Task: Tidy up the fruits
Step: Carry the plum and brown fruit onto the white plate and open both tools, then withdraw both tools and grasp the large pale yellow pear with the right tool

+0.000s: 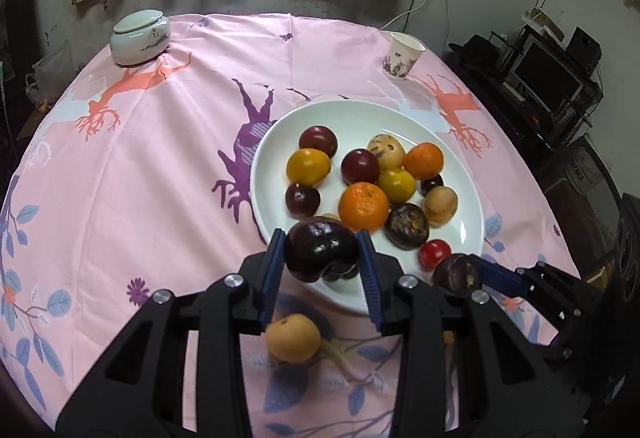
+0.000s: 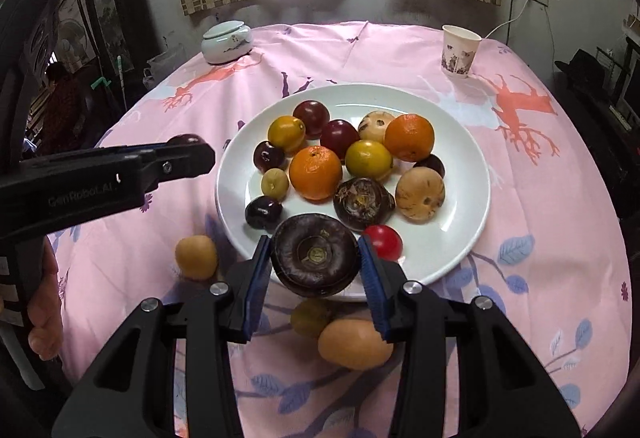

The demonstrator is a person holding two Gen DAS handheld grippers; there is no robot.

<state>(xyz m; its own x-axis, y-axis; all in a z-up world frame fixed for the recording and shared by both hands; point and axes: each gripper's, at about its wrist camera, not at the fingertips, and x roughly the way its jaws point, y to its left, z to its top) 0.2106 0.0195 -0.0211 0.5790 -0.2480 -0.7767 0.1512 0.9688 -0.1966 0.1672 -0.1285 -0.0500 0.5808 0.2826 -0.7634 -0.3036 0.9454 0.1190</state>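
Left wrist view: the left gripper (image 1: pixel 322 252) clamps its ribbed blue pads on a glossy, dark purple plum (image 1: pixel 321 251), lobed and smooth-skinned, hanging over the near rim of the white plate (image 1: pixel 360 114). That plate is round, glazed and shallow, heaped with dimpled oranges (image 1: pixel 363 206), smooth yellow and maroon fruits and a wrinkled dark one. Just off the plate's near rim a matte tan fruit (image 1: pixel 293 338) lies on the pink printed tablecloth (image 1: pixel 160 158). Beyond the plate stand a squat, lidded ceramic jar (image 1: pixel 140 37) and a tapered paper cup (image 1: pixel 404 55).

Right wrist view: the right gripper (image 2: pixel 316 262) is closed on a flattened, wrinkled dark purple fruit (image 2: pixel 316 256) with a sunken centre, held over the plate's near rim beside a shiny red cherry tomato (image 2: pixel 383 241). Two tan fruits and a dull olive one rest on the cloth near that rim. Left of the plate, the other black gripper pinches its plum.
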